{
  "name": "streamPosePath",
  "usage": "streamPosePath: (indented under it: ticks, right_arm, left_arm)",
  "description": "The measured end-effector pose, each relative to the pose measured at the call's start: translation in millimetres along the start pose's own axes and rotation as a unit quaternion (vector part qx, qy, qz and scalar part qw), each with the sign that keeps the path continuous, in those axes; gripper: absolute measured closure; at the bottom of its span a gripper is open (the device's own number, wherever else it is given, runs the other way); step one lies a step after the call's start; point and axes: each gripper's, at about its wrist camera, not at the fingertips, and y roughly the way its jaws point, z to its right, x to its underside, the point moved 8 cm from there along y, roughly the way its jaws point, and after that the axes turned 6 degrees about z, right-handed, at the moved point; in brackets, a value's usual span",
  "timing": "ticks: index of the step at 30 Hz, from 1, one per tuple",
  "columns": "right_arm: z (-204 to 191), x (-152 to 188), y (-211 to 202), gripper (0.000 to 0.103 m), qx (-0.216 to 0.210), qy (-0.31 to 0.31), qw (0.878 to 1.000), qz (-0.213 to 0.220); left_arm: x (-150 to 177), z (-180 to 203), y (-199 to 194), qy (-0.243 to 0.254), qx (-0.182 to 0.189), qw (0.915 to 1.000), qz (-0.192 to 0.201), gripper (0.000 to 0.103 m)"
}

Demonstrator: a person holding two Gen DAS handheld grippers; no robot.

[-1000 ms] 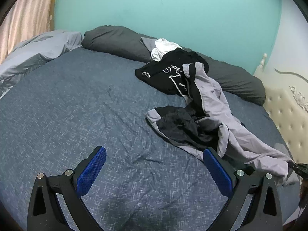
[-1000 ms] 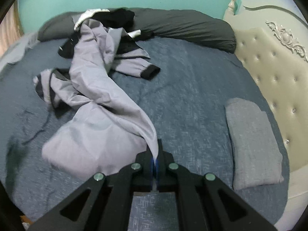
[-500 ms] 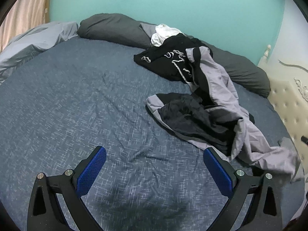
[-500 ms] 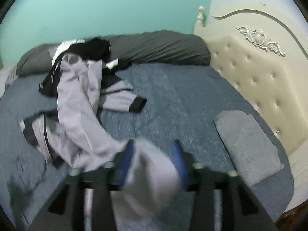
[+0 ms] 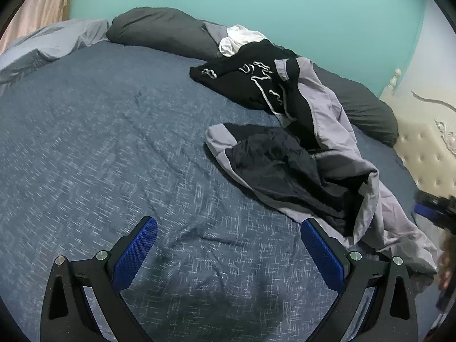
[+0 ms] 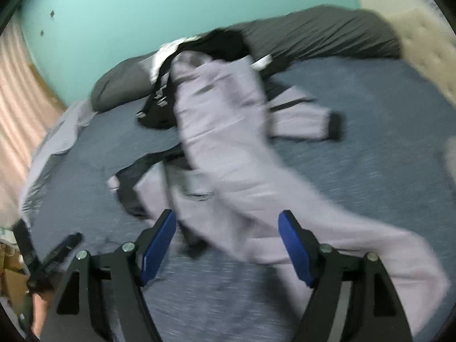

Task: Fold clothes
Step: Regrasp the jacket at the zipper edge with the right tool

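A grey jacket with a black lining (image 5: 287,168) lies crumpled on the dark blue bed (image 5: 99,142), stretching toward the near right. In the blurred right wrist view the same jacket (image 6: 228,148) runs from the pillows down past my right gripper (image 6: 228,245), which is open and hovers over its lower part without holding it. Behind the jacket lies a black garment with white print (image 5: 245,82), and a white garment (image 5: 239,40) rests at the pillows. My left gripper (image 5: 228,245) is open above bare bedsheet, left of the jacket. The right gripper (image 5: 433,211) shows at the right edge.
A long dark grey pillow (image 5: 165,31) lines the far side under the teal wall. A light grey duvet (image 5: 48,48) is bunched at the far left. A cream tufted headboard (image 5: 427,154) bounds the right. The left gripper (image 6: 48,262) and a hand show at the right wrist view's lower left.
My right gripper let go of the jacket's edge, opened, and swung left. The jacket dropped onto the bed. My left gripper shifted slightly and stayed open.
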Motion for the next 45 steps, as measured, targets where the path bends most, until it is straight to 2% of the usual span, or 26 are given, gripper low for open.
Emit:
streamPosePath:
  ticks: [5, 12, 13, 14, 16, 19, 22, 28, 36, 41, 45]
  right_arm:
    - [-48, -1, 48, 0.028, -0.035, -0.031, 0.999, -0.009]
    - [-62, 6, 99, 0.029, -0.007, -0.051, 0.998, -0.021]
    - [-61, 8, 102, 0.037, -0.010, -0.041, 0.999, -0.021]
    - [-59, 9, 105, 0.042, -0.014, -0.031, 0.999, -0.020]
    - [-57, 13, 107, 0.060, -0.023, -0.011, 0.999, -0.022]
    - [-56, 20, 97, 0.080, -0.036, -0.010, 0.999, -0.016]
    - [-48, 27, 76, 0.086, -0.034, -0.014, 0.999, 0.011]
    - [-12, 48, 15, 0.087, -0.011, 0.024, 0.997, 0.074]
    - [61, 87, -55, 0.088, 0.082, 0.103, 0.981, 0.144]
    - [78, 105, -44, 0.088, 0.072, 0.127, 0.979, 0.139]
    - [70, 113, -30, 0.088, 0.051, 0.131, 0.982, 0.128]
  left_arm:
    - [4, -11, 4, -0.018, 0.000, 0.9998, -0.005, 0.000]
    - [8, -14, 5, -0.015, 0.002, 0.9998, -0.010, 0.000]
    - [9, -14, 5, -0.013, 0.001, 0.9999, -0.012, 0.000]
    - [10, -14, 6, -0.011, -0.001, 0.9999, -0.013, 0.000]
    - [13, -14, 8, -0.006, -0.005, 0.9998, -0.016, 0.000]
    - [13, -12, 6, -0.002, -0.003, 0.9999, -0.013, 0.000]
    - [13, -10, 4, -0.004, 0.000, 0.9999, -0.011, 0.000]
    - [14, -2, 0, 0.005, 0.002, 0.9999, -0.011, 0.000]
    - [23, 7, 1, 0.022, -0.004, 0.9997, -0.014, 0.000]
    - [33, 12, 12, 0.029, -0.008, 0.9992, -0.028, 0.000]
    - [34, 15, 15, 0.041, -0.016, 0.9986, -0.030, 0.000]
